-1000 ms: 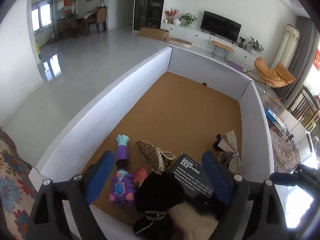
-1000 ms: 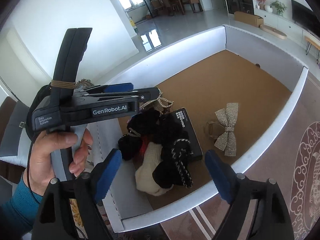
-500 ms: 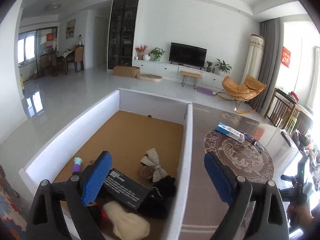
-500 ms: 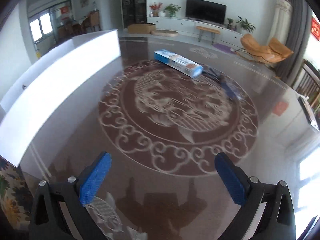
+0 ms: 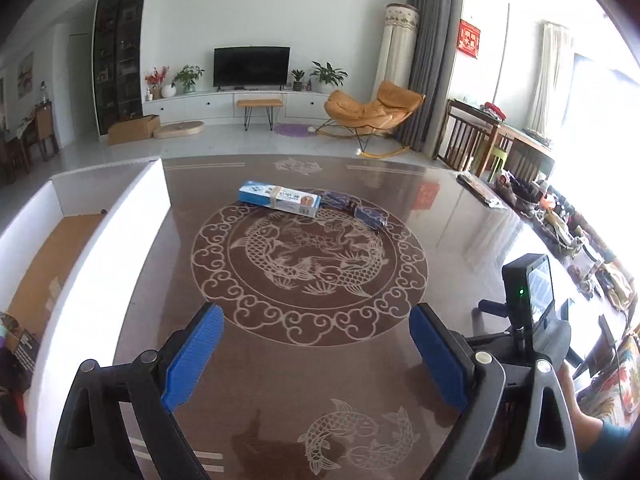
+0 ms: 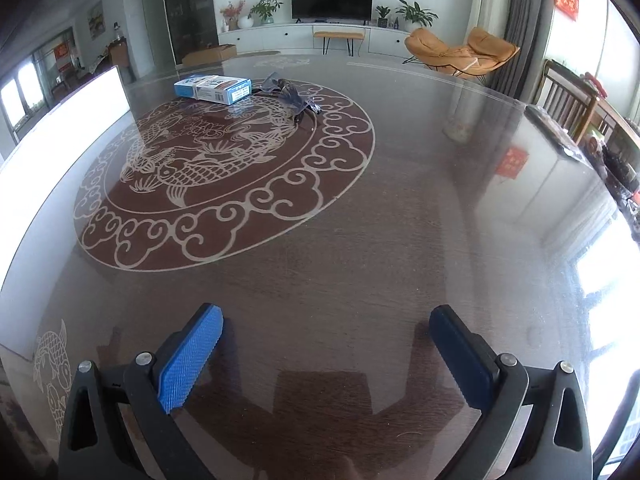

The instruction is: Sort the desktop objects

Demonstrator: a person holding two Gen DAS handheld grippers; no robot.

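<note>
Both grippers hang over the dark glossy table [image 5: 460, 216], each tilted down toward its surface. Left gripper [image 5: 316, 356]: jaws spread wide, blue pads apart, nothing between them; only the carp-and-cloud medallion [image 5: 308, 276] printed on the tabletop shows through the gap. Right gripper [image 6: 326, 360]: jaws at full spread, empty, bare tabletop beneath and its own shadow just ahead of the fingers. Objects to sort: a blue-and-white carton [image 5: 279, 199] lies flat well ahead of the left gripper, on the far rim of the medallion; from the right gripper it sits far ahead and to the left [image 6: 213, 88]. Touching or just beside the carton, on its right, lies a dark crumpled item [image 5: 352, 207], seen also from the right gripper [image 6: 292, 96]; what it is cannot be told. A white-walled box [image 5: 108, 232] with a cork-brown floor stands to the left of the left gripper, holding a few dark items at its near end, mostly cut off by the frame edge. The right gripper's handle and screen [image 5: 528, 300] show just right of the left gripper.
</note>
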